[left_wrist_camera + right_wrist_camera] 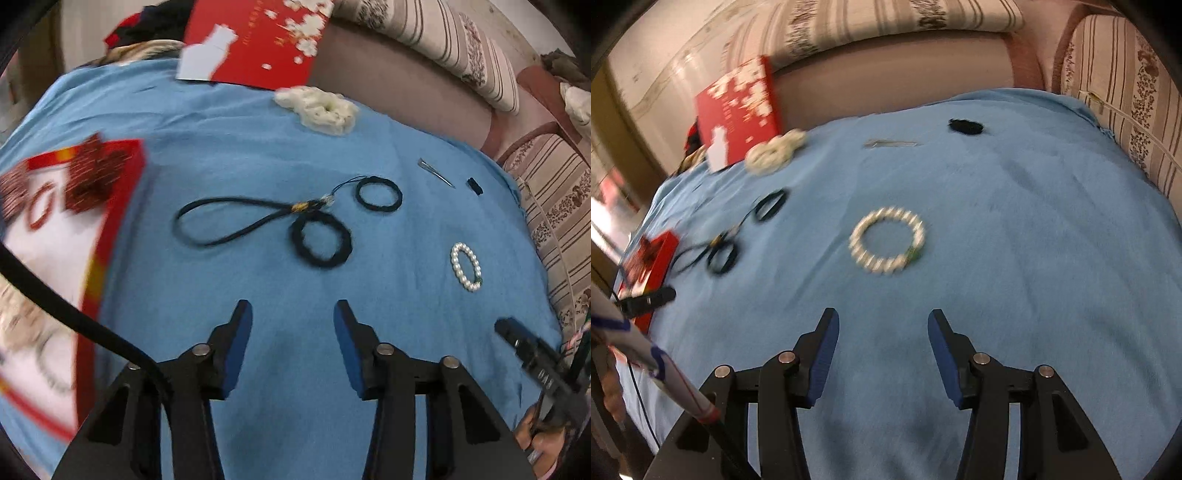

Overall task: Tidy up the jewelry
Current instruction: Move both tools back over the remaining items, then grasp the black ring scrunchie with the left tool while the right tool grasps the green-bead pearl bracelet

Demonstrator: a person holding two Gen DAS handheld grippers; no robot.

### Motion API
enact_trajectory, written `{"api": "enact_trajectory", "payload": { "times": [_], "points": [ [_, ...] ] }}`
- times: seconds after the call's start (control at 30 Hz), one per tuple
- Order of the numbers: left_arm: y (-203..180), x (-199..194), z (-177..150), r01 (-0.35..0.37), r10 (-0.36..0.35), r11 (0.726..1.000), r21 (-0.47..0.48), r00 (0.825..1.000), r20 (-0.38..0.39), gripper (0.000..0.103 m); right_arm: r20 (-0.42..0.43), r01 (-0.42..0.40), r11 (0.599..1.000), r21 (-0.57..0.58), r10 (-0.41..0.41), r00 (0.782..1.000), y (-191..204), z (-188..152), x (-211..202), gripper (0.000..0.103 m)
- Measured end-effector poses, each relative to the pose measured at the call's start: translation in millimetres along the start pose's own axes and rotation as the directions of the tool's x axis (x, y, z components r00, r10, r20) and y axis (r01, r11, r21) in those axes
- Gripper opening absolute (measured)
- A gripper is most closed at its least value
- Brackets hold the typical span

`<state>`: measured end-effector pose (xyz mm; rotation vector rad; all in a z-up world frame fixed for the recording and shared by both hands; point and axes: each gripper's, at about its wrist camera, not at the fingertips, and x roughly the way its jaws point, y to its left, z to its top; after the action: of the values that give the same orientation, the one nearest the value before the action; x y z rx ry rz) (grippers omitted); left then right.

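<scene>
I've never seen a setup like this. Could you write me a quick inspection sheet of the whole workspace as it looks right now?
Surface: blue cloth, wrinkled.
Job's things: pearl bracelet lying flat; two black hair ties; black cord loop; metal hair clip; small black item; cream scrunchie; open red box at the left edge.
Clutter: red lid leaning at the back.
Grippers: left gripper and right gripper both open, holding nothing, above the cloth.
Cables: black cable beside the left gripper.
Surroundings: striped cushions behind and to the right.
</scene>
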<state>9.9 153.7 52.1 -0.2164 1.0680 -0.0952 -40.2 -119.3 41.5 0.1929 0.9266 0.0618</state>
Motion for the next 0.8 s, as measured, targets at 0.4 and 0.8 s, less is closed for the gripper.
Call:
{"api": "enact_trajectory", "payload": {
  "times": [0.4, 0.8],
  "points": [
    [-12, 62, 39, 0.013, -0.013, 1.0, 0.001, 0.999, -0.03, 0.043, -0.043, 0.077, 0.997, -0.029, -0.079, 0.996, -14, 49, 66, 0.054],
    [-26, 34, 25, -0.002, 0.002, 0.998, 0.064, 1.0, 0.009, 0.008, -0.01, 0.068, 0.992, -0.11, -0.07, 0.998, 7, 49, 55, 0.01]
  ]
}}
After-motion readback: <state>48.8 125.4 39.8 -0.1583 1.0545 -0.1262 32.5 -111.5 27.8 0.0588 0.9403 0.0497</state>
